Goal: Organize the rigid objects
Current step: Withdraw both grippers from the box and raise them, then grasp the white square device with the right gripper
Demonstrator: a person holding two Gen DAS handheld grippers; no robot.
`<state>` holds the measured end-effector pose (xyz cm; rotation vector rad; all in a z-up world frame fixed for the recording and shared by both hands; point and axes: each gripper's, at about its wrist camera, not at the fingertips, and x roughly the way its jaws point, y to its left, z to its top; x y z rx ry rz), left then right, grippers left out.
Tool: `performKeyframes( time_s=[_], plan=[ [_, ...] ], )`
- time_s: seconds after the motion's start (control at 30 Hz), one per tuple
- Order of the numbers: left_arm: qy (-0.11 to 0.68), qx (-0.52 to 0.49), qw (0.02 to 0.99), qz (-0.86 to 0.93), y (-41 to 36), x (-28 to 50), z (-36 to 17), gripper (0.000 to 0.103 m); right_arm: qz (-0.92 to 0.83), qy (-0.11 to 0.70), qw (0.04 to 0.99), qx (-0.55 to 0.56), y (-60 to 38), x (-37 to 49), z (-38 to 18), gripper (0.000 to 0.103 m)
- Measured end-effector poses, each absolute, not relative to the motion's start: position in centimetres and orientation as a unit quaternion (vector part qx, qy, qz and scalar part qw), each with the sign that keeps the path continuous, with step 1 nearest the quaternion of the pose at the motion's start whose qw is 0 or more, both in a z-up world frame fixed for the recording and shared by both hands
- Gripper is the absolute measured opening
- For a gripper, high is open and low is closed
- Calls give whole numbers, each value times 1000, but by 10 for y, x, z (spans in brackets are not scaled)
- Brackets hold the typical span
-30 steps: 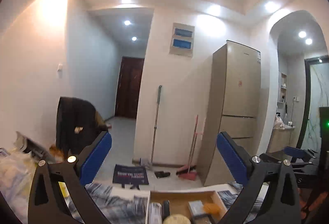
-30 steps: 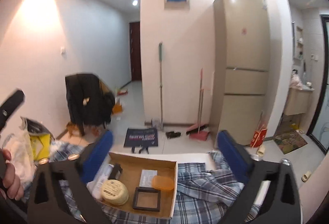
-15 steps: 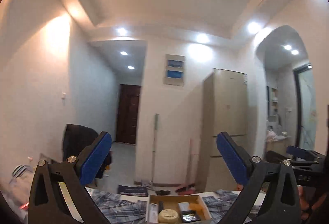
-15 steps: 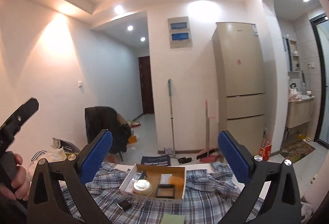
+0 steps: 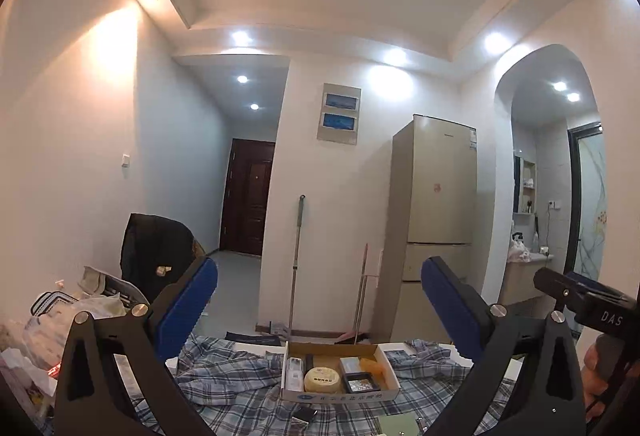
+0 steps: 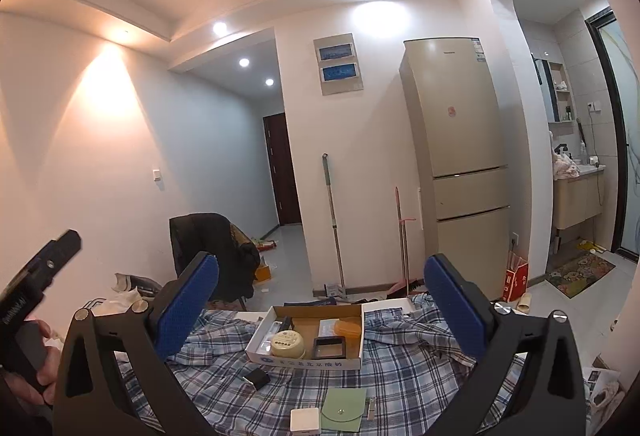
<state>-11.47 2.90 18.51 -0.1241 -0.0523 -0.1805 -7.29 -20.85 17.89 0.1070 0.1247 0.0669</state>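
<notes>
A shallow cardboard box (image 6: 308,358) (image 5: 340,394) sits on a plaid cloth (image 6: 400,368) and holds a round cream tin (image 6: 286,341), a black square case (image 6: 329,347), an orange piece (image 6: 347,327) and a white remote (image 5: 293,376). In front of it lie a small black block (image 6: 256,377), a green pouch (image 6: 344,410), a white square box (image 6: 305,418) and a small metal clipper (image 6: 371,408). My right gripper (image 6: 320,296) is open, raised above and behind these things. My left gripper (image 5: 320,300) is open too, empty, held high to the left.
A beige fridge (image 6: 456,164), a mop (image 6: 332,220) and a broom (image 6: 402,244) stand at the far wall. A chair with a dark jacket (image 6: 212,248) stands left of the table. Bags and clutter (image 5: 52,324) lie at the left edge. A hand (image 6: 44,360) holds the left gripper.
Both grippers pulled back and up from the box, which now looks smaller and farther. The loose items on the cloth in front of the box came into the right wrist view.
</notes>
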Motion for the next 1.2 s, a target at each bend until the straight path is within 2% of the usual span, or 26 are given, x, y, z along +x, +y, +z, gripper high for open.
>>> performKeyframes(
  time_s=[0.43, 0.6, 0.67, 0.77, 0.9, 1.03, 1.1, 1.2],
  plan=[
    [10, -70, 991, -118, 31, -91, 168, 103, 18, 57, 998, 27, -194, -74, 165, 103],
    [35, -66, 990, -117, 29, -66, 162, 103, 37, 107, 993, 44, -199, -52, 152, 103],
    [48, -72, 988, -126, 28, -55, 162, 103, 41, 120, 991, 47, -200, -44, 150, 98],
    [47, -72, 989, -121, 26, -43, 162, 103, 36, 122, 991, 43, -197, -34, 147, 96],
    [47, -66, 990, -118, 24, -33, 146, 103, 30, 139, 990, 20, -187, -21, 130, 96],
    [82, -55, 992, -83, 20, -17, 125, 103, -16, 151, 988, -29, -173, -5, 103, 95],
    [97, -61, 991, -74, 23, -14, 120, 103, -55, 175, 980, -71, -163, 7, 88, 95],
    [94, -74, 988, -94, 28, -13, 110, 103, -7, 222, 974, -40, -164, 15, 74, 95]
  ],
)
